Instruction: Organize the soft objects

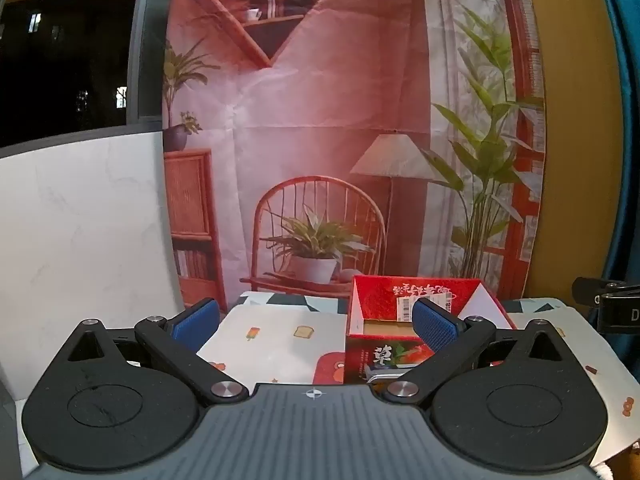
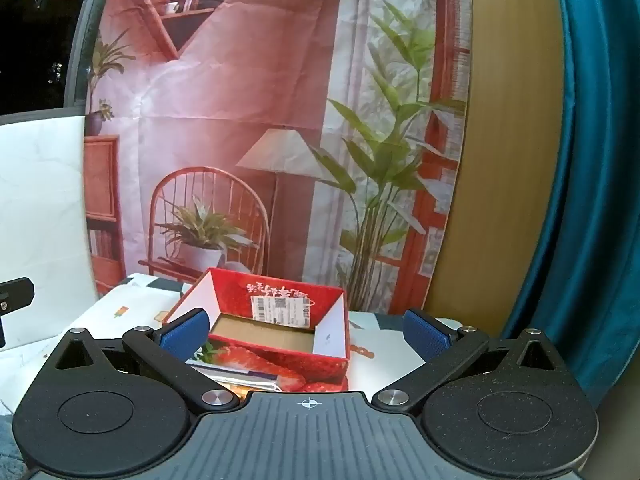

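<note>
A red strawberry-print cardboard box (image 1: pixel 400 356) stands open on the table, its flaps up and its brown floor bare. It also shows in the right wrist view (image 2: pixel 280 364). My left gripper (image 1: pixel 316 326) is open and empty, held above the table with its right pad in front of the box. My right gripper (image 2: pixel 306 336) is open and empty, its blue pads (image 2: pixel 186 334) on either side of the box front. No soft object shows in either view.
A white tablecloth (image 1: pixel 276 344) with small printed pictures covers the table. A printed backdrop (image 1: pixel 320 140) of a room hangs behind it. A white marble panel (image 1: pixel 80 240) stands at the left, a blue curtain (image 2: pixel 592 200) at the right. A black clamp (image 1: pixel 608 308) sits at the right edge.
</note>
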